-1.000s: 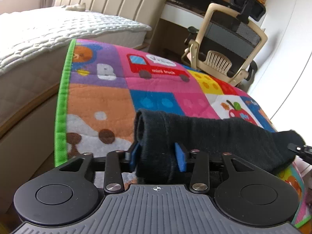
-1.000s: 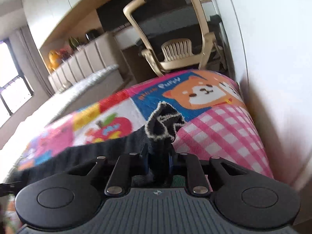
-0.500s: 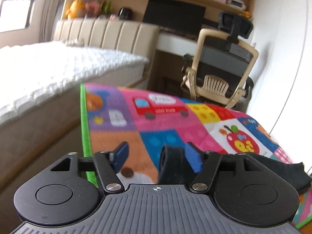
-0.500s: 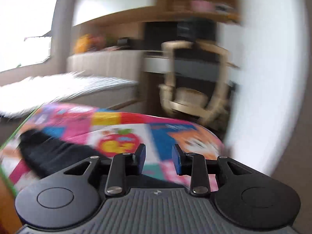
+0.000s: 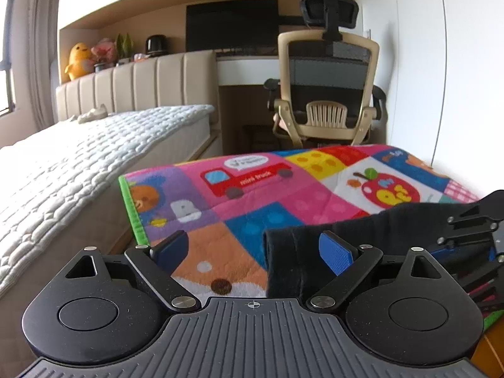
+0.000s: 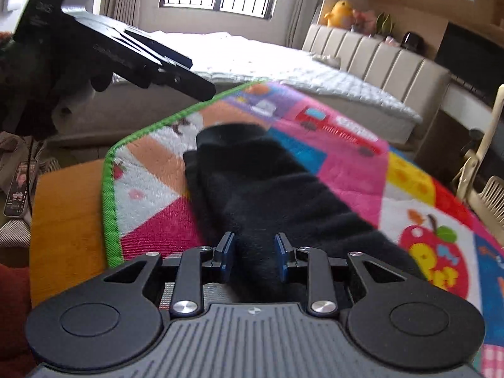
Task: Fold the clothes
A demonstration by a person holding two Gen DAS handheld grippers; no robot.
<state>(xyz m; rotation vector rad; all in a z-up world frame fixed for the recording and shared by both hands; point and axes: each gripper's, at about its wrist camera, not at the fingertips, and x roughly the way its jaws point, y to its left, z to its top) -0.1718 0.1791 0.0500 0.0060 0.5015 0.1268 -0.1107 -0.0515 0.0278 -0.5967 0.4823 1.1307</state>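
Observation:
A black sock (image 6: 264, 186) lies lengthwise on a colourful patchwork mat (image 6: 346, 163). In the left wrist view its cuff end (image 5: 293, 252) lies just in front of the right blue pad. My left gripper (image 5: 252, 249) is open wide and empty, and the sock end sits partly between its pads without being clamped. My right gripper (image 6: 253, 255) is open, with the near part of the sock lying between its blue pads. The left gripper body also shows in the right wrist view (image 6: 132, 53), raised above the mat's left corner.
A bed with a white quilt (image 5: 78, 157) stands to the left of the mat. An office chair (image 5: 327, 88) and a desk stand behind it. The mat lies on an orange surface (image 6: 66, 220). A phone (image 6: 19, 189) lies at the far left.
Both grippers have let go of the sock and opened. The left one lifted and drew back; the right one swung round to face along the sock from its other end.

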